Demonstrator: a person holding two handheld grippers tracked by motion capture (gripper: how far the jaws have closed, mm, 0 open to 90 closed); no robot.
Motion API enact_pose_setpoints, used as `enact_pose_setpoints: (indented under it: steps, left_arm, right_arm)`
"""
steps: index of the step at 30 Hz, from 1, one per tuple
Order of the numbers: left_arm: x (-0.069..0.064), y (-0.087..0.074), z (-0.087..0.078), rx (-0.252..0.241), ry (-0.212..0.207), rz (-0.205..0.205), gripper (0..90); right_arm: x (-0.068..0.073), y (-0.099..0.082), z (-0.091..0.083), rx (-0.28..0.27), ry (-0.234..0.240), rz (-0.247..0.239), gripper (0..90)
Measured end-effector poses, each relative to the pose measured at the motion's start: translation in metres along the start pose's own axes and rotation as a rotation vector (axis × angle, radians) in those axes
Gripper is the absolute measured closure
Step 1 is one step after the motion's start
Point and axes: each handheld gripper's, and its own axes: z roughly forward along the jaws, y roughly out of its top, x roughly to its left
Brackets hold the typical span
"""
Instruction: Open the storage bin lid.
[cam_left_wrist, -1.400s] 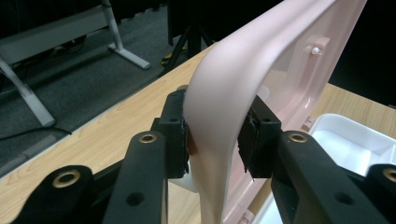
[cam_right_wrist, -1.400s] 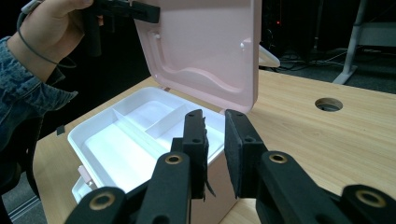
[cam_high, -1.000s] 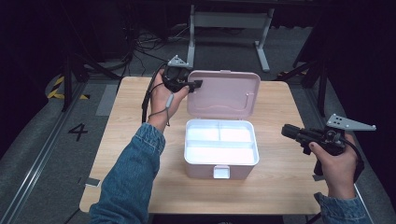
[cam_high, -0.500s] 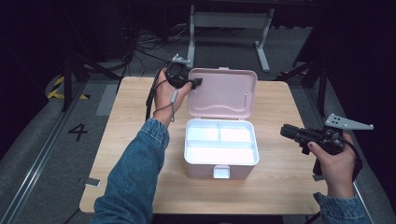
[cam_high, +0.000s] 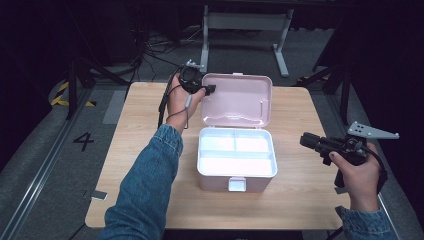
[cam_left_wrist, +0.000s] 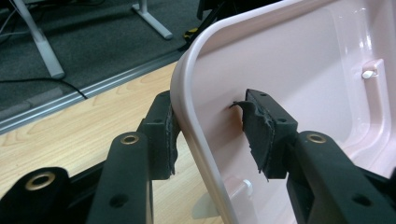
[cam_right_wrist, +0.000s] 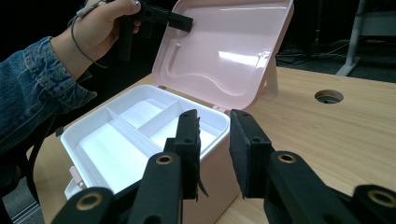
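Note:
A pink box (cam_high: 215, 183) stands mid-table with its lid (cam_high: 240, 100) swung up and back. A white divided tray (cam_high: 235, 162) sits inside with nothing in it. My left gripper (cam_high: 207, 90) is at the lid's left edge. In the left gripper view the jaws (cam_left_wrist: 210, 112) straddle the lid's rim (cam_left_wrist: 187, 107). They have just been opening, and the right pad (cam_left_wrist: 264, 130) stands off the lid's inner face. My right gripper (cam_high: 306, 141) hovers to the right of the box. Its jaws have also just been opening, with nothing between them (cam_right_wrist: 215, 121).
The wooden table (cam_high: 140, 125) has bare room to the left, right and front of the box. A round cable hole (cam_right_wrist: 328, 96) lies in the tabletop beyond the lid. Dark floor, cables and a desk frame (cam_high: 245, 20) lie behind the table.
The left gripper's jaws have spread apart around the lid's edge, and the left hand has shifted slightly toward the lid. The right hand has stayed in place.

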Motion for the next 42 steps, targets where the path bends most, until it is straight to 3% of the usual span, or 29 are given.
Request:
enact_pose_setpoints:
  steps: [29, 37, 42]
  left_arm:
    - [0.016, -0.009, 0.027, 0.107, 0.035, -0.041, 59.0]
    - [0.018, -0.015, 0.034, 0.127, 0.058, -0.035, 59.8]
    - [0.021, -0.018, 0.037, 0.140, 0.052, -0.043, 60.6]
  right_arm:
    - [-0.001, 0.000, -0.002, -0.006, -0.005, 0.006, 73.0]
    - [-0.002, 0.000, -0.004, -0.008, -0.006, 0.009, 72.9]
    - [-0.003, -0.001, -0.004, -0.010, -0.005, 0.010, 72.7]
